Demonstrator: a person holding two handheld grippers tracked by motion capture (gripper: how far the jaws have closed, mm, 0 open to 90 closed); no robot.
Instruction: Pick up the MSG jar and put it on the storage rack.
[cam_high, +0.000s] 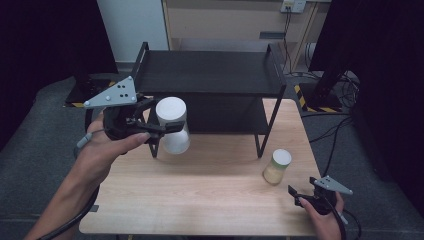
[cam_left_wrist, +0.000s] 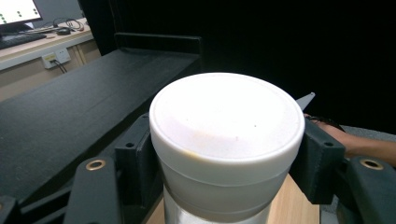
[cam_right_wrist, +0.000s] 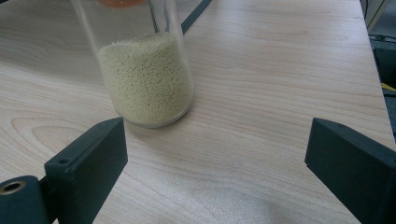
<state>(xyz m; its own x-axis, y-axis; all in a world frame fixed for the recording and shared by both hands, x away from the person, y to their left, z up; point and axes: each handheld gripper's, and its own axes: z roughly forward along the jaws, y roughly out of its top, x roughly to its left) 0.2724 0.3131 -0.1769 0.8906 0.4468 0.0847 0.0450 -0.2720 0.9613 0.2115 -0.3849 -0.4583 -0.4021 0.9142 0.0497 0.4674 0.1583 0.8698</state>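
Your left tongs are clamped on the white-lidded jar, just under its lid, so the lid rim sits above the pads and the jar cannot slip down. You hold it upright, lifted off the desk, in front of the left end of the black shelf rack. In the left gripper view the jar is level with the rack's upper shelf, which lies beside it; this height seems chosen so that the jar can pass over the shelf edge and be set down there.

Your right tongs stand wide apart and hold nothing. They rest low, near the desk's front right corner, well away from the rack. Just before them stands the grain jar, upright on the desk to the right of the rack's front leg. I judge that this hand waits there because the grain jar is the next thing to take.
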